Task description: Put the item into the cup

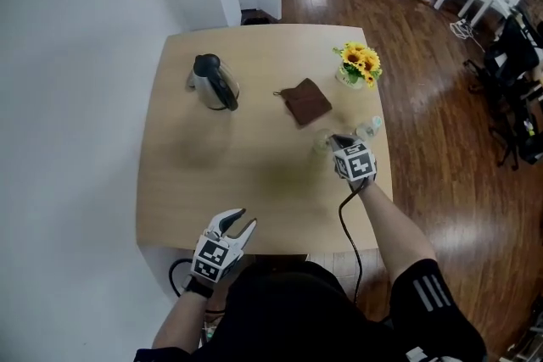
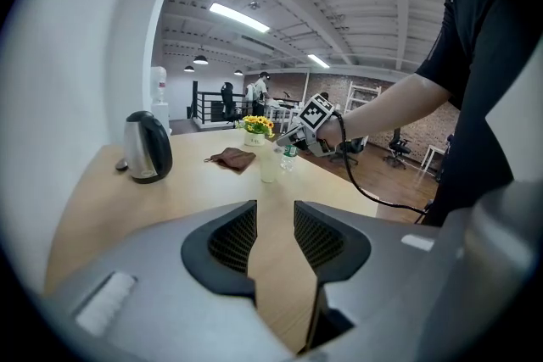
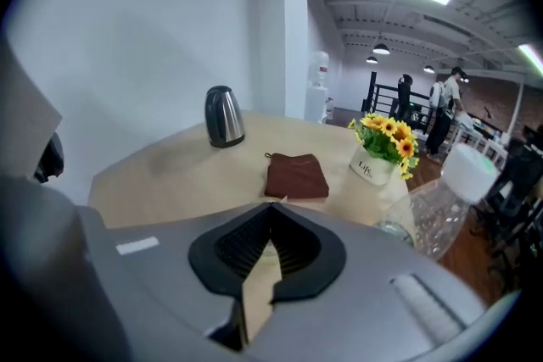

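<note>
Right gripper view: my right gripper (image 3: 271,212) is clenched, with 1 pale sliver at its tips, possibly the item but unconfirmed. Head view: that gripper is just beside the cup (image 1: 322,140). My left gripper (image 1: 241,225) is released, empty, well apart from the cup. Deposit judged pending. Cup interior unreadable. The bottle (image 3: 441,208) near the cup is partly hidden.

Left gripper (image 1: 241,222) sits at the near edge of the table (image 1: 182,182), left of the middle, jaws apart with nothing between them, bare left forearm (image 1: 180,320) bent back to the body. Right gripper (image 1: 341,141) is out over the table by its right edge, jaws closed tip to tip, right forearm (image 1: 392,223) stretched forward.
</note>
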A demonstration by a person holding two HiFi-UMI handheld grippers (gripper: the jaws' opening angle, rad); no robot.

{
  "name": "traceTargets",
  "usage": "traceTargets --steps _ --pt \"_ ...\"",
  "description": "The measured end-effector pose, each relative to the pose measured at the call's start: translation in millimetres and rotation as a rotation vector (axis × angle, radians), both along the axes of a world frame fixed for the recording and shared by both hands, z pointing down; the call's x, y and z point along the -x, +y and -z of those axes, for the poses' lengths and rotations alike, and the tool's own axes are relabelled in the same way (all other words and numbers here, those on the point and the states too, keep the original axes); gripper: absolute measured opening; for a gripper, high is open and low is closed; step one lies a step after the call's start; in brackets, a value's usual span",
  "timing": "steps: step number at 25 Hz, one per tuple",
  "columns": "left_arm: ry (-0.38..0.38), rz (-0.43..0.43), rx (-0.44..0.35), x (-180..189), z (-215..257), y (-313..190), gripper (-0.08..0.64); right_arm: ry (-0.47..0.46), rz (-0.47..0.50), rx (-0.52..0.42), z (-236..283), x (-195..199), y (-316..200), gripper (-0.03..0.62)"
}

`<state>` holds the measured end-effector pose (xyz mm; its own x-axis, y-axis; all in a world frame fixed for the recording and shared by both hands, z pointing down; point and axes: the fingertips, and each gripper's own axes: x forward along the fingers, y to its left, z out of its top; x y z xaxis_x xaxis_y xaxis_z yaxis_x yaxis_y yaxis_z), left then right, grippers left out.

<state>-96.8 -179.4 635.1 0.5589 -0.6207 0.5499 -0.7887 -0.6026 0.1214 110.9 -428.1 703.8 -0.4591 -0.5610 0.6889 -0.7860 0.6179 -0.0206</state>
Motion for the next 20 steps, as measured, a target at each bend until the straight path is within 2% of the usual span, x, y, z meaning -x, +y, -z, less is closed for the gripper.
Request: traceTargets --steps 7,16,20 --pt "-0.006 0.052 0.026 14.4 -3.5 17.8 0.132 0.002 0.011 0.062 -31.8 8.6 -6.7 0.009" --pt "-0.012 0.059 0.031 10.8 -3.4 21.3 0.132 0.018 0.076 0.087 -35.2 23.7 -4.5 0.014" --pt "-0.012 0.055 0.026 7.2 -1.4 19.9 0.132 0.007 0.086 0.095 -31.8 27.1 -2.3 0.077"
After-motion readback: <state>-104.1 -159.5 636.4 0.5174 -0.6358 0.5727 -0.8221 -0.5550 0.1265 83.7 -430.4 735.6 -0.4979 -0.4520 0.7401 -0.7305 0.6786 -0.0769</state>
